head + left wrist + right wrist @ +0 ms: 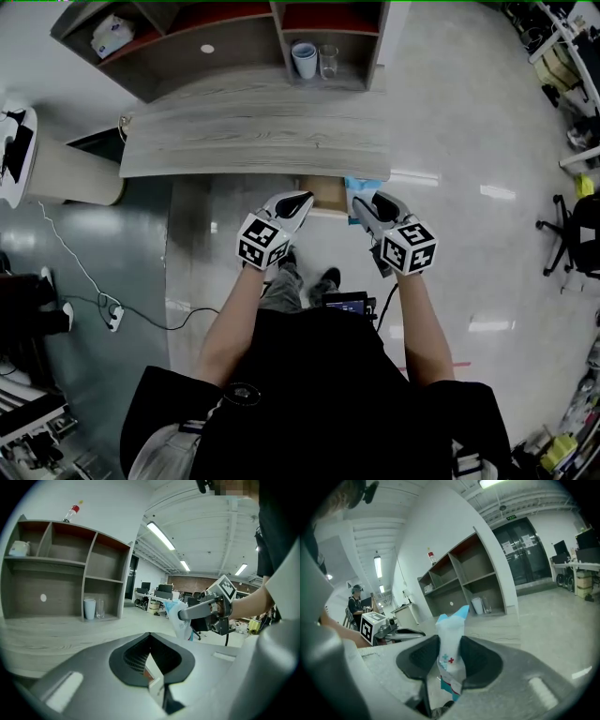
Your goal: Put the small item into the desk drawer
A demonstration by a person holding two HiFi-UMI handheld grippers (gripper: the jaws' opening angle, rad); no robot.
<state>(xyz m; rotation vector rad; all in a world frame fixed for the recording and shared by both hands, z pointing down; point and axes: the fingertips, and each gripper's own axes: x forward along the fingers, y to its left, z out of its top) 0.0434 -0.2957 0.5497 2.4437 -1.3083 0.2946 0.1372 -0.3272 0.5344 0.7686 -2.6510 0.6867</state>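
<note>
A small white-and-blue packet (pixel 450 625) with red cross marks stands pinched between the pads of my right gripper (pixel 450 645), which is shut on it. From the head view this gripper (pixel 364 203) holds the packet (pixel 357 190) just in front of the grey wooden desk (pixel 253 131). It is at the right edge of a partly open drawer (pixel 323 194) under the desktop. My left gripper (pixel 298 201) hovers at the drawer's left side. Its jaws (pixel 150 641) are shut with nothing between them. The left gripper view also shows the right gripper (pixel 187 613) with the packet (pixel 180 620).
A shelf unit at the back of the desk holds a white cup (pixel 305 59), a glass (pixel 328 61) and a white box (pixel 112 35). A round white table (pixel 56 169) stands to the left. A cable and power strip (pixel 114 317) lie on the floor, and an office chair (pixel 572 234) is at right.
</note>
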